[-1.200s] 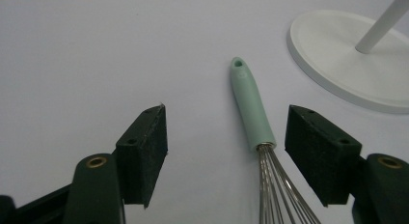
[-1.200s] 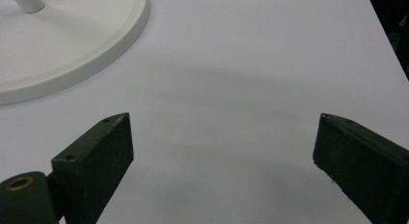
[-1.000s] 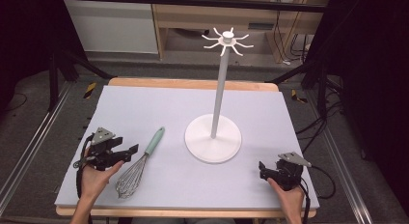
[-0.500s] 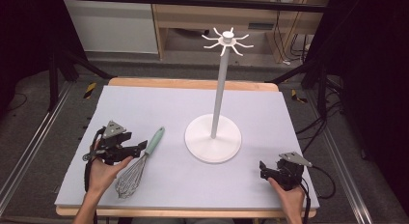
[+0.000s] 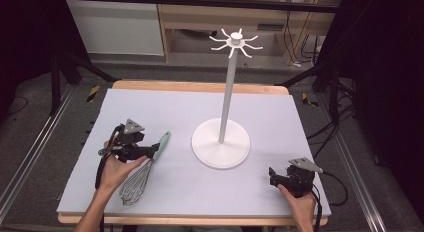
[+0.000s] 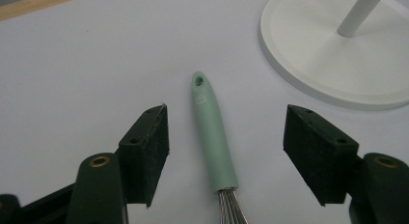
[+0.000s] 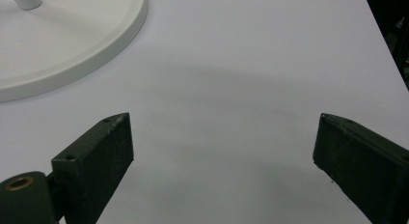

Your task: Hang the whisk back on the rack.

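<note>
A whisk with a mint-green handle (image 5: 160, 144) and a wire head (image 5: 134, 184) lies on the grey mat at the left. My left gripper (image 5: 150, 151) stands open over it, its jaws on either side of the handle (image 6: 212, 132) without touching it. A white stand (image 5: 220, 142) with a tall post and hooked arms at the top (image 5: 235, 42) rises from a round base (image 6: 333, 60) mid-table. Near the front right edge my right gripper (image 5: 274, 176) is open on bare mat (image 7: 222, 137), with the base's rim (image 7: 72, 50) to its left.
The grey mat (image 5: 280, 117) covers a wooden table with a bare strip at the far edge (image 5: 200, 86). Cables trail from both grippers. Dark floor, metal rails and shelving surround the table.
My left gripper has moved forward and to the right, from beside the whisk to astride its handle. The right gripper has stayed put.
</note>
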Demonstrator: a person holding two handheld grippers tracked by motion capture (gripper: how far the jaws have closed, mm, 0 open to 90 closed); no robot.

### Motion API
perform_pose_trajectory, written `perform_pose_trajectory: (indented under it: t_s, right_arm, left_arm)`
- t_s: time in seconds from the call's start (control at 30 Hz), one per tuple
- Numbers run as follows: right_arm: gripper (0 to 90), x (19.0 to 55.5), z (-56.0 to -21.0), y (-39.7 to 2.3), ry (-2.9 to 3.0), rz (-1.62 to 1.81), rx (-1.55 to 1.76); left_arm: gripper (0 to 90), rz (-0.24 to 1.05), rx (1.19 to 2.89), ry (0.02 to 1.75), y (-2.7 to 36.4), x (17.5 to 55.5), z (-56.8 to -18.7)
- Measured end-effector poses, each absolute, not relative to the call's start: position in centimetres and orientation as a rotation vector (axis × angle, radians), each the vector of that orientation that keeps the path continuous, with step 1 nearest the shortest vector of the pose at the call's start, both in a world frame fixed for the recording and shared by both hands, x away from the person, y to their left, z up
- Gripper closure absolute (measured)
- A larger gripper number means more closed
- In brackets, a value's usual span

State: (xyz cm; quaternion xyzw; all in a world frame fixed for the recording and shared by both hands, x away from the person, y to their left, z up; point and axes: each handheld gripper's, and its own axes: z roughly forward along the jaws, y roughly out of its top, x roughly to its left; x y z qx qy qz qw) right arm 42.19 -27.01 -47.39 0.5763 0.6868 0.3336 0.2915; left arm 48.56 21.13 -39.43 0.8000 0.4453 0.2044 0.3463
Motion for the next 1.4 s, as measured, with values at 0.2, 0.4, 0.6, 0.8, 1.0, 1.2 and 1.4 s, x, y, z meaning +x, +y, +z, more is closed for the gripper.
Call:
perform_pose_trajectory:
  t_s: [0.2, 0.4, 0.6, 0.8, 1.0, 1.2, 1.4]
  right_arm:
    - [7.5, 42.3, -47.4, -27.0, 1.839, 0.89, 1.529]
    - [7.5, 42.3, -47.4, -27.0, 1.84, 0.886, 1.534]
    - [7.5, 42.3, -47.4, -27.0, 1.84, 0.889, 1.534]
    - [7.5, 42.4, -47.4, -27.0, 1.847, 0.886, 1.53]
    - [7.5, 42.4, -47.4, -27.0, 1.85, 0.887, 1.531]
    - [7.5, 42.4, -47.4, -26.9, 1.855, 0.884, 1.538]
    - [7.5, 42.4, -47.4, -27.0, 1.857, 0.881, 1.536]
  left_arm:
    - [34.3, 0.52, 2.122, 1.172, 21.0, 49.2, -39.8]
    - [35.5, 0.503, 2.157, 1.187, 20.7, 49.7, -40.2]
    - [36.4, 0.478, 2.205, 1.195, 20.2, 50.2, -40.9]
    - [39.0, 0.46, 2.261, 1.197, 19.9, 50.5, -41.5]
    - [41.9, 0.439, 2.276, 1.207, 20.0, 50.7, -42.0]
    - [43.9, 0.41, 2.32, 1.233, 20.0, 50.8, -43.0]
    - [46.8, 0.399, 2.353, 1.246, 19.9, 50.9, -43.8]
